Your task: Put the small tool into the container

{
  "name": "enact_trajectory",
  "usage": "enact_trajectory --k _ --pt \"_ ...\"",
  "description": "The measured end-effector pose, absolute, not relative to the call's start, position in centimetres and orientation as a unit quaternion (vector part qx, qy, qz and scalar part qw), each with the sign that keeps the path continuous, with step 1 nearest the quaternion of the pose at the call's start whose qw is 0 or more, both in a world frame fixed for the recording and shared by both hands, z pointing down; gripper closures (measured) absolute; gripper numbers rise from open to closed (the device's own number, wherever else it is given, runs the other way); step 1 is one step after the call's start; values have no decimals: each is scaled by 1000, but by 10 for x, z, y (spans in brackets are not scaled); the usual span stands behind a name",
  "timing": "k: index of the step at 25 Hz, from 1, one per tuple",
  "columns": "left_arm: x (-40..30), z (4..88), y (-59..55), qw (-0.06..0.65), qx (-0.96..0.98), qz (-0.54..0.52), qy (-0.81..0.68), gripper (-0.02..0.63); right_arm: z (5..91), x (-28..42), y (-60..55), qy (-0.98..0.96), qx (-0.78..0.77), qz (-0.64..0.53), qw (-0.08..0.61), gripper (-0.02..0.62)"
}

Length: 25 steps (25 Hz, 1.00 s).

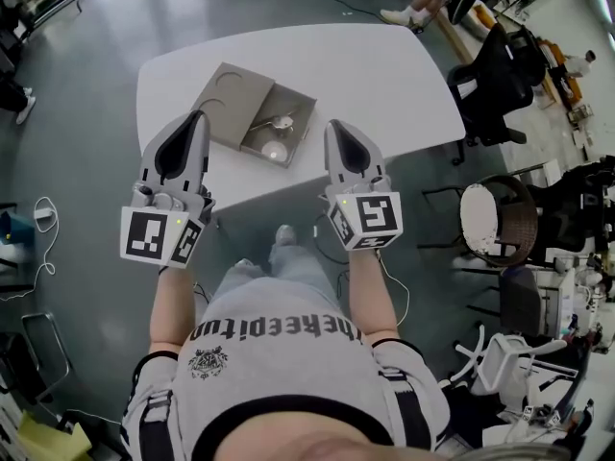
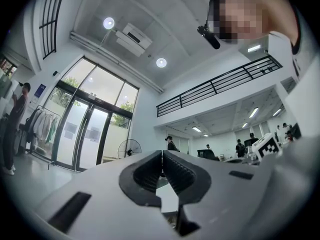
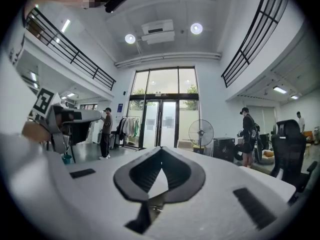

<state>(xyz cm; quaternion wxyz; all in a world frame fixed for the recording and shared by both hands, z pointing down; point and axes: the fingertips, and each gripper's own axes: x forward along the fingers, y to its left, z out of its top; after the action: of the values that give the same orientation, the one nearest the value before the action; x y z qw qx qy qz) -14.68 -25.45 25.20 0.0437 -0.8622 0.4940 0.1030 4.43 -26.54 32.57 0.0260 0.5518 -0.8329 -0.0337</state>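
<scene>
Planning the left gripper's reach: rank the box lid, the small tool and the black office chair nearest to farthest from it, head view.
1. Box lid, just right of the left gripper.
2. Small tool, inside the container.
3. Black office chair, beyond the table's right end.

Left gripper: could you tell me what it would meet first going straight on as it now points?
Probably nothing close: the left gripper, shut, points level across the room, so it should pass above the white table and open container; depth is unclear.
</scene>
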Motion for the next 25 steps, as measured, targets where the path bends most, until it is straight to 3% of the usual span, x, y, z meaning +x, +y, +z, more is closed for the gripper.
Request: enact_trajectory --k 10,25 --pt "-157 243 -234 53 -861 113 493 597 291 48 -233 -816 575 -54 -23 598" --pt "-163 236 -206 63 -858 120 496 597 274 39 -199 -812 579 -65 -45 598"
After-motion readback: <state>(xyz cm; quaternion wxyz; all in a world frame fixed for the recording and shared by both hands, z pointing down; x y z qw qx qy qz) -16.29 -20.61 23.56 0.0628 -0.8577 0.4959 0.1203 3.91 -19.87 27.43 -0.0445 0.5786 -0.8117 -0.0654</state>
